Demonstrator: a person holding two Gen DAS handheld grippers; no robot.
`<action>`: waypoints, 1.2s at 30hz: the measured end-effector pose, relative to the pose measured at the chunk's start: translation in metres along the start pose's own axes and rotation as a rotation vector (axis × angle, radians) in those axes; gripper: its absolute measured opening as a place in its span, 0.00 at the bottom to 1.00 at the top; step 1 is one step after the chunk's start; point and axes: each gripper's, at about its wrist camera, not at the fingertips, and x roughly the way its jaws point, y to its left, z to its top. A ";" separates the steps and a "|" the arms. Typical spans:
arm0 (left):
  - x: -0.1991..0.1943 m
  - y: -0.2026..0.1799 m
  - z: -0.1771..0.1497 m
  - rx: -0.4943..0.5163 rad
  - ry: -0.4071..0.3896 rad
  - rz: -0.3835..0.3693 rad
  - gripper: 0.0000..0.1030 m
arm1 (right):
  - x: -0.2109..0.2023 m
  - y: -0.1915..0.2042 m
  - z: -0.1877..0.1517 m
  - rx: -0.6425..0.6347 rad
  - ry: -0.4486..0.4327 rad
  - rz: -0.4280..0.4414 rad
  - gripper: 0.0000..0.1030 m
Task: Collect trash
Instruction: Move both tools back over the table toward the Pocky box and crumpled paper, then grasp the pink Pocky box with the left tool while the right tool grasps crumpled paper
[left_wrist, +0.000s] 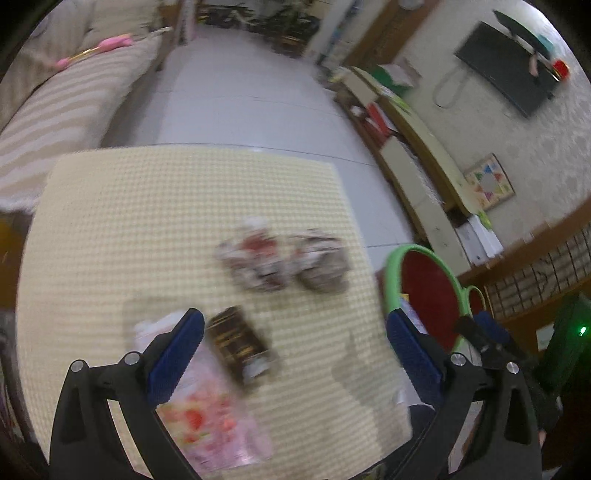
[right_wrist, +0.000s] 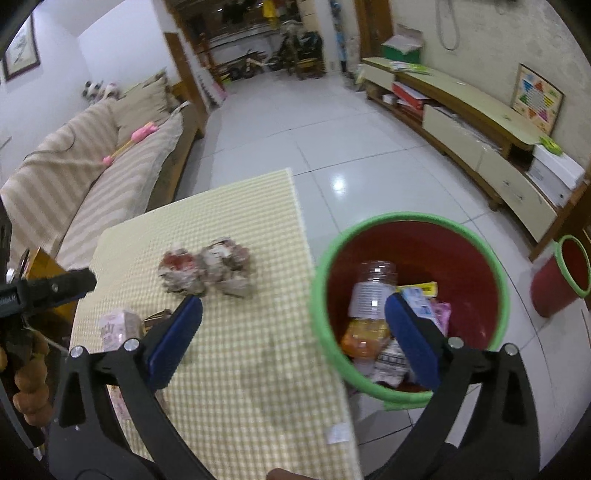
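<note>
Left tongs (left_wrist: 295, 347) are hanging spread over the near part of the counter (left_wrist: 110, 221), nothing between the pads. Below them are lying a dark wrapper (left_wrist: 238, 338) and, just left of it, a pink packet (left_wrist: 207, 413). Two crumpled paper balls (right_wrist: 207, 271) are sitting side by side farther out, mid-counter. Right tongs (right_wrist: 293, 341) are also standing spread and empty, straddling the counter's right edge and the red bin (right_wrist: 410, 229) with the green rim. The bin is holding a plastic bottle (right_wrist: 371, 291) and packets. A smaller red bin (right_wrist: 554, 291) is standing farther right on the floor.
</note>
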 end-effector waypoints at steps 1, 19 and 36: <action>-0.001 0.007 -0.003 -0.012 0.001 0.008 0.92 | 0.001 0.004 0.001 -0.008 0.002 0.003 0.95; 0.047 0.072 -0.077 -0.206 0.134 0.059 0.92 | 0.055 0.076 0.004 -0.161 0.081 0.007 0.95; 0.077 0.067 -0.081 -0.202 0.190 0.030 0.65 | 0.124 0.079 0.011 -0.144 0.153 -0.010 0.95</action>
